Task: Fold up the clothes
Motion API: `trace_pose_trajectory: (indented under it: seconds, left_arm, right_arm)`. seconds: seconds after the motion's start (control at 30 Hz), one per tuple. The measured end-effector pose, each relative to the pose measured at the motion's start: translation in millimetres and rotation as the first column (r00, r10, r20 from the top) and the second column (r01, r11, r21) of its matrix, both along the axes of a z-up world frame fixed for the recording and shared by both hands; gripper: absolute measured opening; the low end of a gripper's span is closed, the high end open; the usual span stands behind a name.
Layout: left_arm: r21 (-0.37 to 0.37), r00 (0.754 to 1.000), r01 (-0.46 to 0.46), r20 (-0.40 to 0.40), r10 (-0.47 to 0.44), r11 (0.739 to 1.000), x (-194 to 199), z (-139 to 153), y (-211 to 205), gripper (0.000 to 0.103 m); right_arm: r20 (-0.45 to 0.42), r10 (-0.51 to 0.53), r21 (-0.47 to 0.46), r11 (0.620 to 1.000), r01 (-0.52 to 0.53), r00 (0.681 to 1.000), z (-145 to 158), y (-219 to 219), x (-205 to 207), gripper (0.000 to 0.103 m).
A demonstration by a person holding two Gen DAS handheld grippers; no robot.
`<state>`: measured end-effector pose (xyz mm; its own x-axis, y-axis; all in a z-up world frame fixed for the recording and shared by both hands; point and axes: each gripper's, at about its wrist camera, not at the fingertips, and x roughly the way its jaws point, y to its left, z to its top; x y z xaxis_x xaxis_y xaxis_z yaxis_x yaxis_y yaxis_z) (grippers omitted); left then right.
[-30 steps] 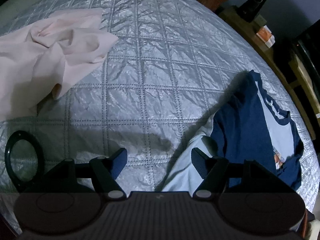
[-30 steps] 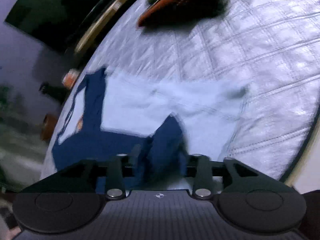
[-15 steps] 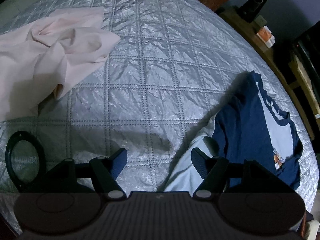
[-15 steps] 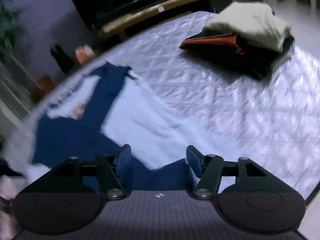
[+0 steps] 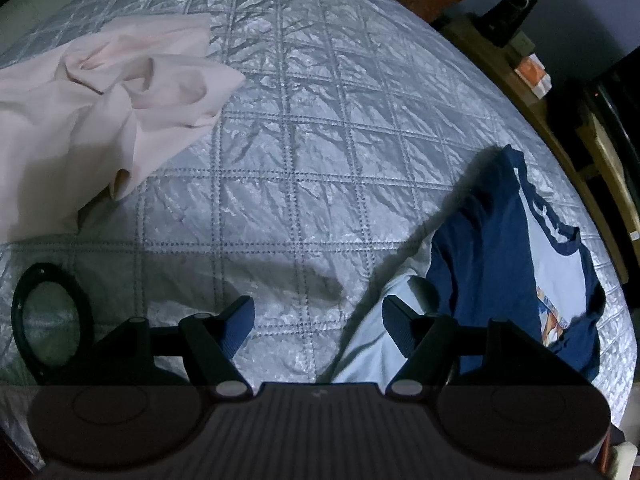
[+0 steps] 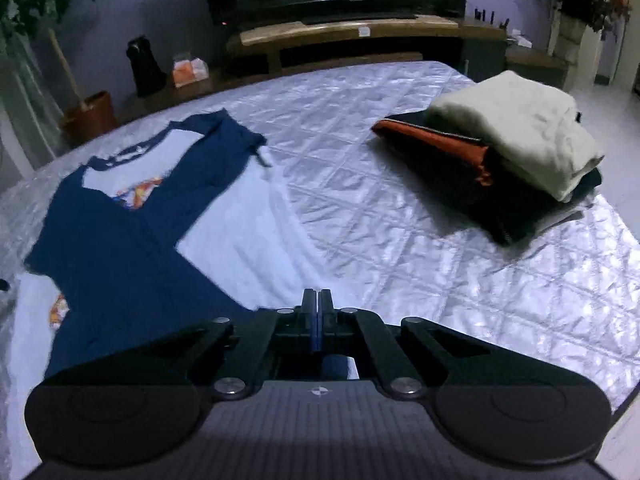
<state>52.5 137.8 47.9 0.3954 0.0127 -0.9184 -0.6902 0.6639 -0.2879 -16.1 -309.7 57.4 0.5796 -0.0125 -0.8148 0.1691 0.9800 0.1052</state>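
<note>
Quilt [image 5: 320,160], silvery, diamond-stitched | navy-and-blue tee [image 6: 132,240] flat on its left, sleeve folded across | left tongs [image 5: 318,316] wide, unmoved | right tongs [image 6: 316,300] now closed empty, earlier open | folded pile [image 6: 500,152] right

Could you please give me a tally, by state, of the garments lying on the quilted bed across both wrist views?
Spread out, part-folded: 1, the navy and light blue T-shirt
Crumpled, unfolded: 1, the pale pink garment
Folded and stacked: at least 3, the cream top, the orange piece, the black piece
Total: at least 5
</note>
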Motion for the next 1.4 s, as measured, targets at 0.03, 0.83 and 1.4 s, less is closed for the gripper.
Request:
trace_pose_trajectory:
  seconds: [0.03, 0.83, 1.4]
  left_arm:
    - [0.001, 1.0, 0.0, 0.001, 0.0, 1.0, 0, 0, 0, 0.067]
    - [-0.057, 0.978, -0.196, 0.056, 0.2, 0.979, -26, 17, 83, 0.068]
    - [-0.114, 0.977, -0.198, 0.056, 0.205, 0.974, -32, 14, 99, 0.068]
  right_arm:
    - [-0.043, 0.002, 0.002, 1.0, -0.002, 0.999, -7, -4, 4, 0.021]
    - [0.202, 0.312, 0.131, 0.931, -0.342, 0.928, 27, 155, 114, 0.055]
    - [0.087, 0.569, -0.055, 0.822, -0.566, 0.818, -11, 347, 241, 0.057]
